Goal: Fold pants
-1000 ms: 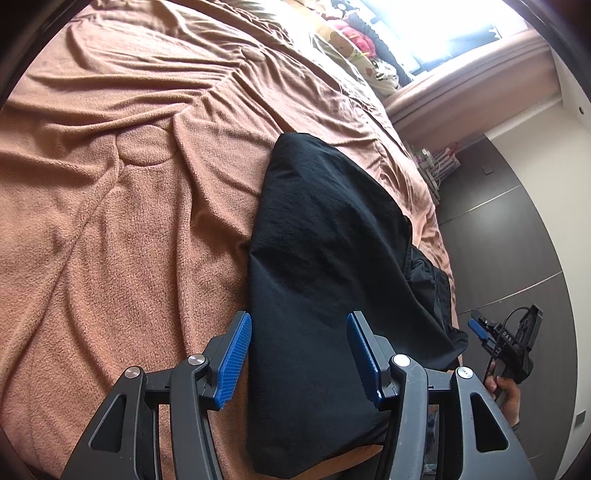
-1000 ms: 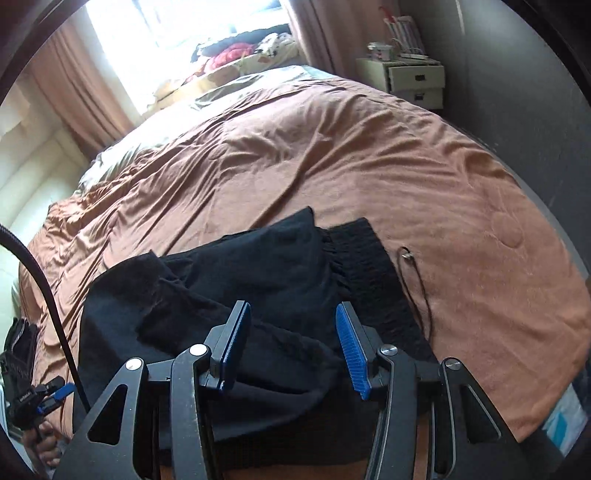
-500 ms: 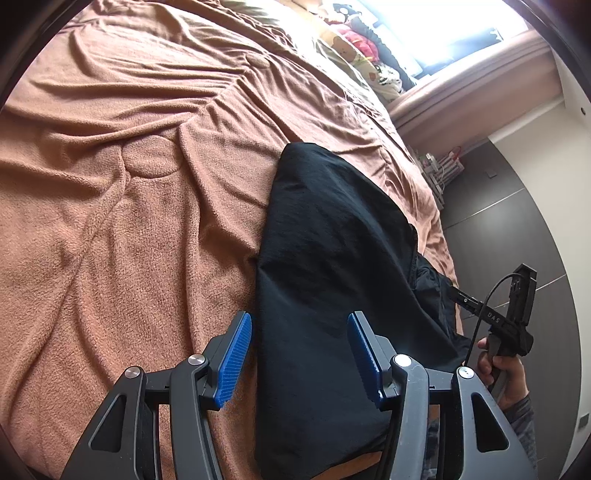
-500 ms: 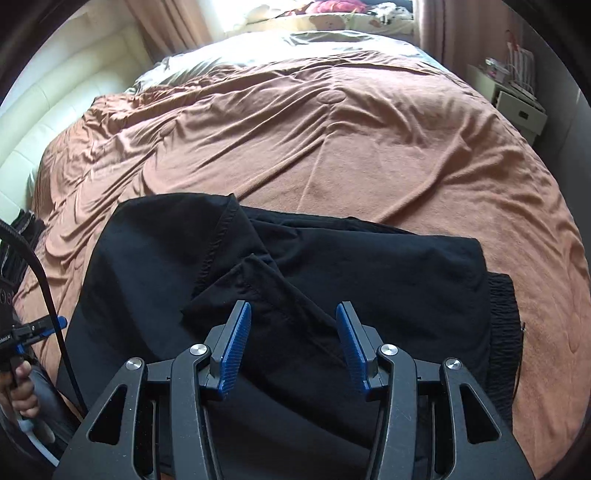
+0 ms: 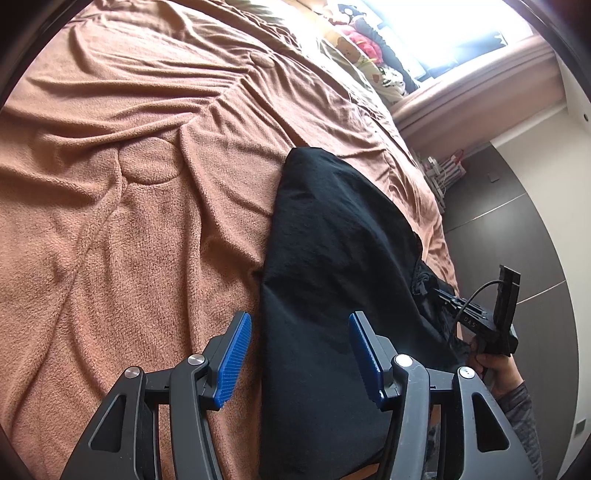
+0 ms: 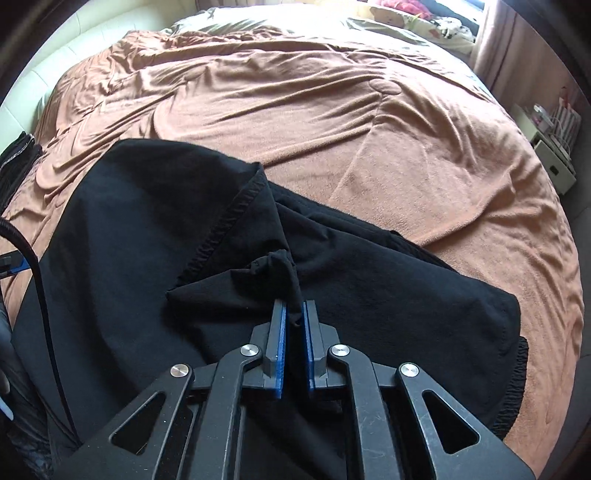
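Light source: daylight from a window (image 5: 461,33), upper right
Glare: the window is blown out white
Distortion: fisheye bending, dark round vignette at the corners
Detail: black pants (image 6: 155,236) show little texture
Focus: sharp, no blur

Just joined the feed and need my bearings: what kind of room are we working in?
Most likely a bedroom. The black pants lie on a wide bed covered with a brown blanket, there is a small white bedside cabinet at the bed's side, and soft toys are piled by a bright curtained window.
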